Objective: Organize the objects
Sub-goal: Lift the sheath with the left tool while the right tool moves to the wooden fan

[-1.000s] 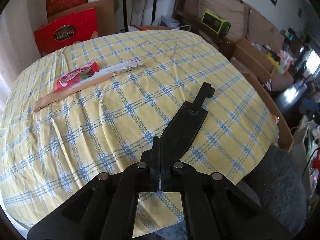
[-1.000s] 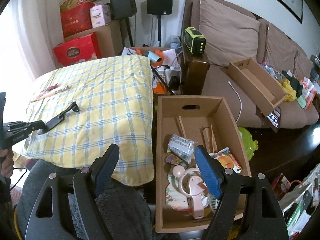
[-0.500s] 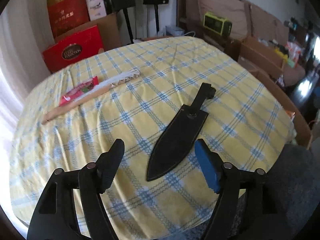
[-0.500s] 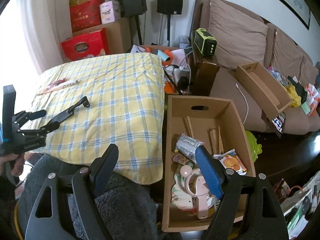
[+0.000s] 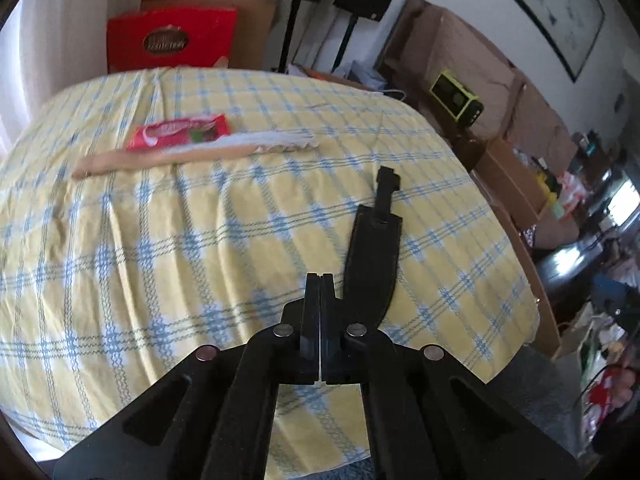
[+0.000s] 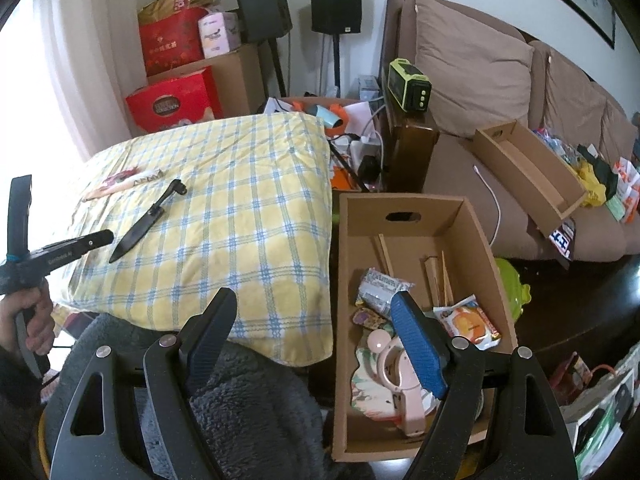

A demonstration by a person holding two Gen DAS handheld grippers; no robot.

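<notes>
Black sheath (image 5: 374, 256) (image 6: 146, 220): lies flat on the checked cloth (image 5: 200, 264) of the counter, near the edge closest to the person, narrow strap end pointing away toward the far side. Points its tip at the left gripper (image 5: 320, 280) (image 6: 108, 235). Seen from the left wrist, slips behind the right-hand finger there, so contact cannot be told. Seen from the right wrist, ends just beside the fingertip and a little below it.

Left gripper: jaws pressed together, only a thin seam between them, nothing visible in that seam. Sits low over the near part of the cloth, aimed across the counter and a little to the left of the sheath's line. Held by the handle in a bare hand (image 6: 30, 316) at the counter's near corner, body of the tool roughly level.

Right gripper (image 6: 314, 298): jaws spread wide, holding nothing and touching nothing. Hangs above grey fleece (image 6: 240, 380), straddling the near corner of the cloth and the near left wall of a cardboard box (image 6: 480, 232). Tilts downward, blue pad (image 6: 416, 340) over the box's contents.

Farther up the counter, well apart from the sheath: a long wooden stick (image 5: 160, 158) lying crosswise, with a red packet (image 5: 180, 134) touching it on the far side.

Inside the box, standing on the floor just beside the counter: a pink plastic tool (image 6: 400, 392), snack packets (image 6: 466, 322) and thin wooden sticks (image 6: 436, 280). Beyond it, a brown sofa (image 6: 472, 80).
</notes>
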